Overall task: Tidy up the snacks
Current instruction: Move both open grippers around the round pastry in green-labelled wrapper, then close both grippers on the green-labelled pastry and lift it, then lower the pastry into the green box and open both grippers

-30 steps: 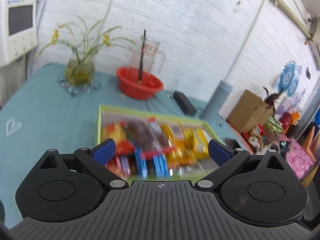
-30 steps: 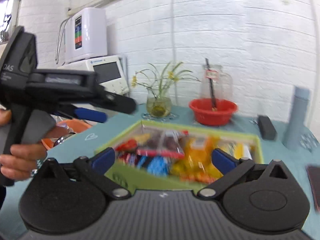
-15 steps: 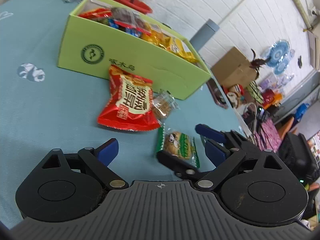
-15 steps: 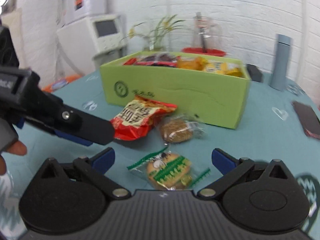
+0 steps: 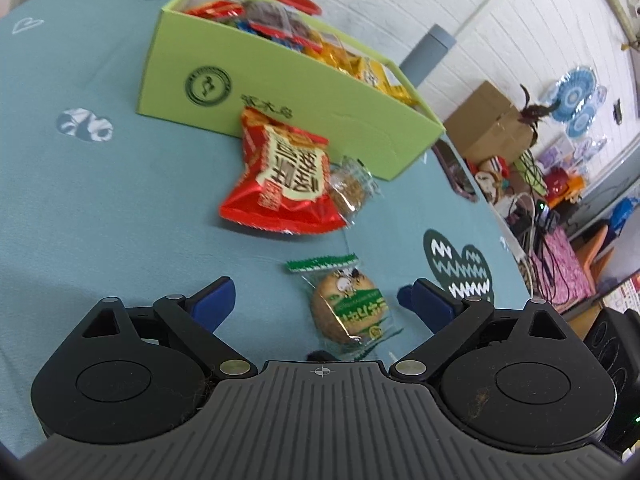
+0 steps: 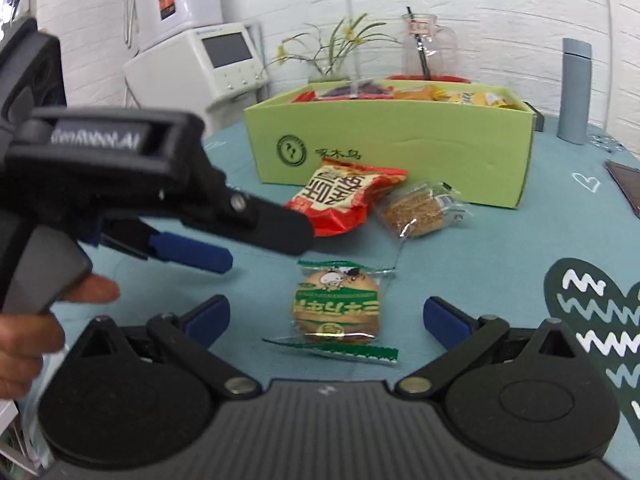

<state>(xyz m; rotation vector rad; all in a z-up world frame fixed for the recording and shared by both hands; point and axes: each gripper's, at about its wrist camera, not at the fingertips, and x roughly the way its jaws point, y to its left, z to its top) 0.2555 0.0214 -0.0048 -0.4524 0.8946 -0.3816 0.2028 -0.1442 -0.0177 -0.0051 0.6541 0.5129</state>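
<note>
- Teal cloth covers the counter (image 5: pixel 120 200), printed with hearts, before a white brick wall.
- Left hand-held gripper (image 5: pixel 320 300): jaws wide apart after narrowing a little in the past second, pads touching nothing, low over the cloth; the green-wrapped biscuit (image 5: pixel 348 312) lies between them.
- Right hand-held gripper (image 6: pixel 326 312): jaws wide too, empty, framing the same biscuit from the front; a person's hand (image 6: pixel 28 328) grips the left tool's handle at the frame's left edge.
- Bare cloth lies open to the left of the snacks; the counter's right edge falls away toward floor clutter and a cardboard carton (image 5: pixel 492 124).
- Red snack bag (image 5: pixel 284 176) leans on the green box (image 5: pixel 280 92), a clear-wrapped brown cake (image 5: pixel 348 192) touching its right side.
- Green box stands open, packed with red, orange and yellow packets.
- Behind it: red bowl (image 6: pixel 428 78), glass jug (image 6: pixel 424 48), flower vase (image 6: pixel 332 64), grey flask (image 6: pixel 574 88).
</note>
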